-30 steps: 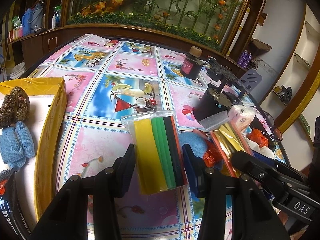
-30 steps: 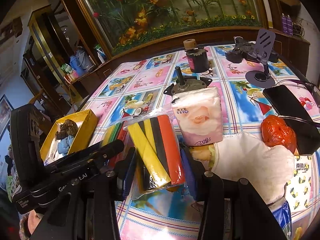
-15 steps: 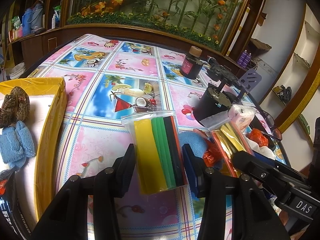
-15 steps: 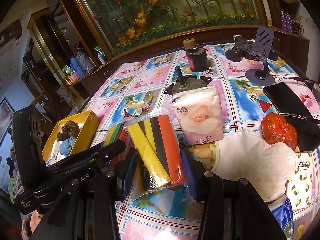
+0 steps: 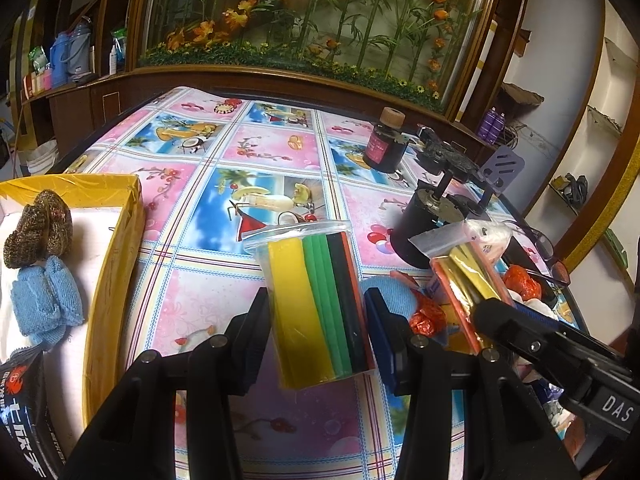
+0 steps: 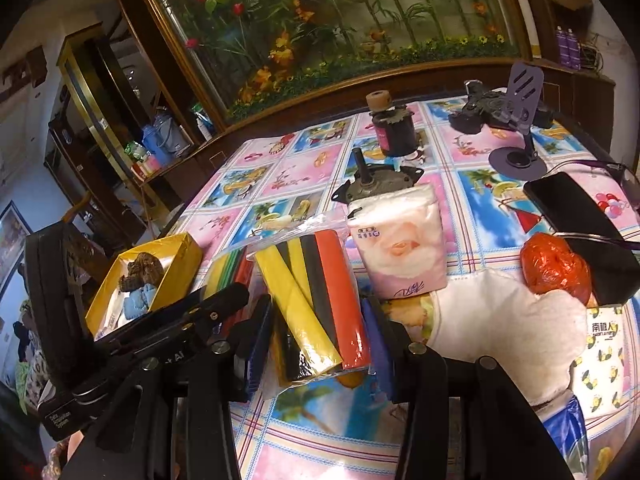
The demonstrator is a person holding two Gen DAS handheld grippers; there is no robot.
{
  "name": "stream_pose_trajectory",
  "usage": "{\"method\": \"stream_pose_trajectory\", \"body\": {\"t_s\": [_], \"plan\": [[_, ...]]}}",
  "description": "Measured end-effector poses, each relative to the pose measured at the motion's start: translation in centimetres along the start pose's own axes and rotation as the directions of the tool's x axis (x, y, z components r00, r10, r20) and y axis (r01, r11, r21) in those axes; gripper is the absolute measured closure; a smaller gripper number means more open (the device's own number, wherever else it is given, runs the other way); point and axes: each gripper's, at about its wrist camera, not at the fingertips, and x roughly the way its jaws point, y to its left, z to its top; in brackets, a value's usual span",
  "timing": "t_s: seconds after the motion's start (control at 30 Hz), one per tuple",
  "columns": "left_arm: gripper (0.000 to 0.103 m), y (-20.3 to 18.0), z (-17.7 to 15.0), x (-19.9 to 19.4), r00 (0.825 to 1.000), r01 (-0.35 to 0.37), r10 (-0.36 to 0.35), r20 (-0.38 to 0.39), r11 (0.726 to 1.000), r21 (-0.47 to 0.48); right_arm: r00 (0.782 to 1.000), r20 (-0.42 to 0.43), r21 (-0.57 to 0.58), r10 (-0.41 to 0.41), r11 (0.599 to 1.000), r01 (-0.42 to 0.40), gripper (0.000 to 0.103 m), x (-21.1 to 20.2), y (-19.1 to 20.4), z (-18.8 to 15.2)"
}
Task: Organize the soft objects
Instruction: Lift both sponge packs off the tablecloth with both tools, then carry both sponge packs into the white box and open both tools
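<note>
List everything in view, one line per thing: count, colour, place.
Bag of foam sheets: one, yellow-green-black-red, between left gripper's fingers.
Second bag: one, yellow-black-red, between right gripper's fingers.
Box: one, yellow, table's left edge.
Scourer: one, bronze, inside box.
Blue cloth: one, inside box.
Tissue pack: one, pink-white, table centre.
Jar: one, dark, far side.
Phone stand: one, purple, far right.
Phone: one, black, right.
Red plastic wad: one, beside phone.
White cloth: one, near right.
Left gripper: one, black.
Right gripper: one, black.

Both wrist views tilt down, close (sharing the tablecloth [image 5: 280,148])
</note>
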Motion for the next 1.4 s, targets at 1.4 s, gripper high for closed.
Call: {"method": "stream_pose_trajectory", "body": {"t_s": [1.4], "plan": [[0.058,21.8,-0.1,-17.6,0.974,-0.162,0.197,0.116,0.952,-0.258,0.967,-0.144,-0.184,0.208,0.955,-0.233,0.054,3.1,22.4,-1.7]]}}
